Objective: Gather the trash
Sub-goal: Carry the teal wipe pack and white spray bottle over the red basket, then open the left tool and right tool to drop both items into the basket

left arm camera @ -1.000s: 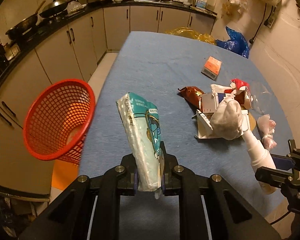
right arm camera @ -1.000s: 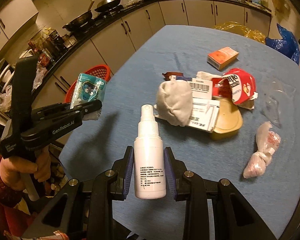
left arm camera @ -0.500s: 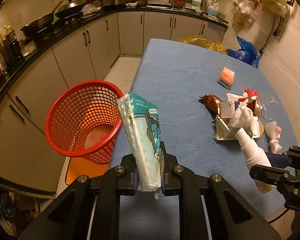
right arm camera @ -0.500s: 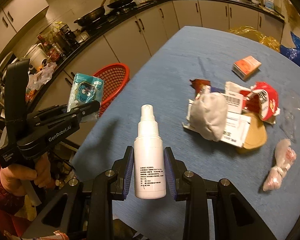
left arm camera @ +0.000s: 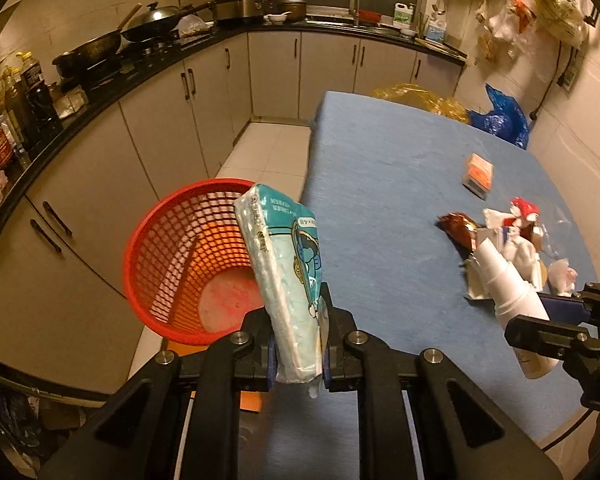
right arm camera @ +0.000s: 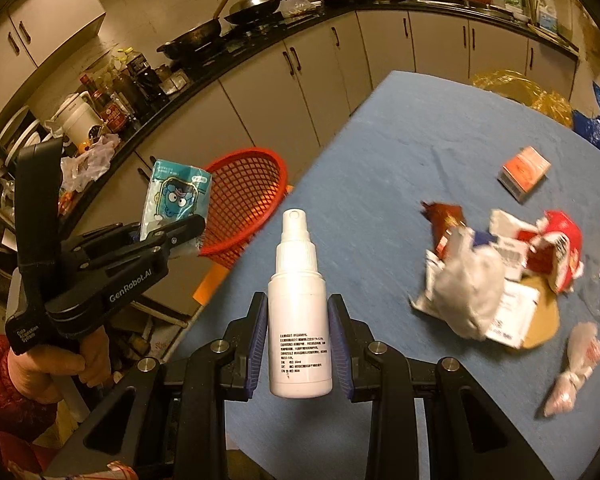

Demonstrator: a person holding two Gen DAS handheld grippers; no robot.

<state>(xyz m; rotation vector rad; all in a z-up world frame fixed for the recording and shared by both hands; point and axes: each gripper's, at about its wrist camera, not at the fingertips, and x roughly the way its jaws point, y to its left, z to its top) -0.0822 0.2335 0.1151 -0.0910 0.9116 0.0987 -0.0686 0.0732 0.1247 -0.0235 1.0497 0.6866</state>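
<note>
My left gripper [left arm camera: 298, 344] is shut on a teal tissue pack [left arm camera: 286, 280] printed with a cartoon face; the pack [right arm camera: 176, 200] stands upright in front of the red mesh basket [left arm camera: 172, 248], near its right rim. The basket [right arm camera: 246, 196] sits on the floor beside the blue table's left edge. My right gripper [right arm camera: 300, 344] is shut on a white spray bottle [right arm camera: 300, 320], held upright over the table's near left corner. In the left wrist view the bottle [left arm camera: 512, 300] shows at the right. A pile of trash [right arm camera: 496, 280] lies on the table [right arm camera: 380, 184].
An orange box [right arm camera: 524, 170] lies apart on the table, and a knotted pink-white bag [right arm camera: 576, 372] lies near the right edge. Yellow and blue bags [left arm camera: 496, 116] sit past the far end. Cabinets [left arm camera: 140, 148] under a cluttered counter run along the left. A hand in a red sleeve [right arm camera: 16, 384] holds the left gripper.
Both grippers have moved left toward the table's edge with their loads. The basket now sits directly behind the tissue pack, and the trash pile has slid right in both views.
</note>
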